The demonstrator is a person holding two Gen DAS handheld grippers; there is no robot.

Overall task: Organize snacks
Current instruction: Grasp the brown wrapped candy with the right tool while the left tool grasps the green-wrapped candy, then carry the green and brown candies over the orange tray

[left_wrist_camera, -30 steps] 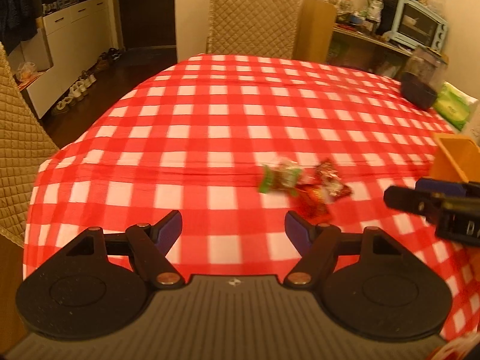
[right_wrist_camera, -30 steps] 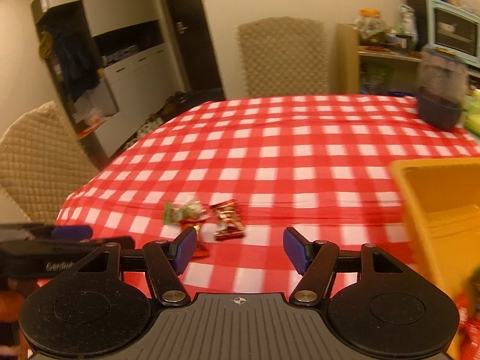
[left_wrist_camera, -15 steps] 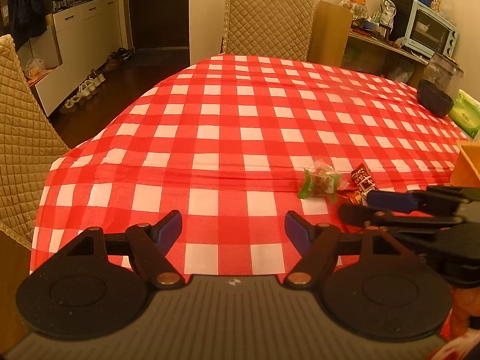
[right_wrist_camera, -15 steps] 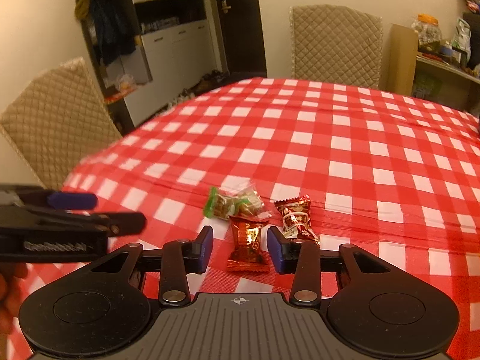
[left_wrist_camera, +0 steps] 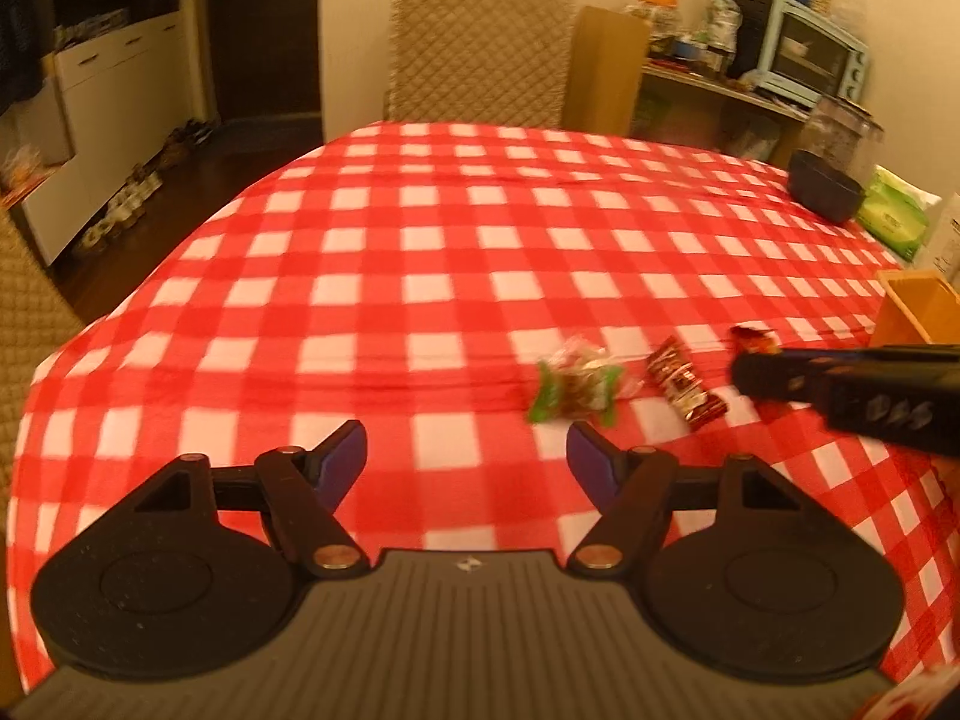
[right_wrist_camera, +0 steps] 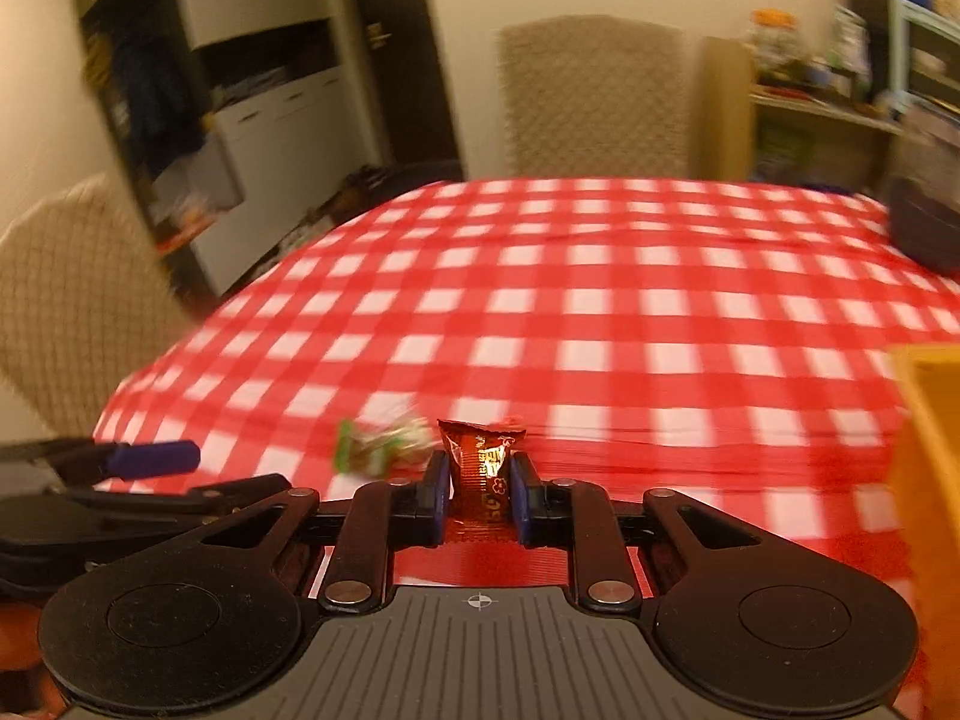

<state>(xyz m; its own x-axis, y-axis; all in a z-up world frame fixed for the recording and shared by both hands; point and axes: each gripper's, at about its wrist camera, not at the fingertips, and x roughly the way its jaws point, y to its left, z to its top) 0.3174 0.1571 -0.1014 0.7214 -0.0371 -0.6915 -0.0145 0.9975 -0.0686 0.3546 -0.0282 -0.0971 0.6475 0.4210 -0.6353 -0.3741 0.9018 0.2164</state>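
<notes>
Three wrapped candies are in play on the red-and-white checked tablecloth (left_wrist_camera: 420, 276). A green-ended candy (left_wrist_camera: 573, 387) and a brown candy (left_wrist_camera: 681, 381) lie side by side. My right gripper (right_wrist_camera: 478, 480) is shut on a red-brown candy (right_wrist_camera: 480, 456), which stands upright between its pads. In the left wrist view that gripper (left_wrist_camera: 750, 375) reaches in from the right, with the candy (left_wrist_camera: 753, 339) at its tip. My left gripper (left_wrist_camera: 465, 450) hovers low, left of the green candy. Its jaws are closing with nothing between them.
A yellow box (left_wrist_camera: 918, 306) stands at the table's right edge, also visible in the right wrist view (right_wrist_camera: 930, 450). A dark bowl (left_wrist_camera: 825, 192) and a green packet (left_wrist_camera: 894, 216) sit at the far right. Quilted chairs stand at the far side (left_wrist_camera: 480, 54) and at the left (right_wrist_camera: 66, 300).
My right gripper came down over the red-brown candy, shut on it and drew back to the right. The left gripper shifted a little towards the two candies left on the cloth.
</notes>
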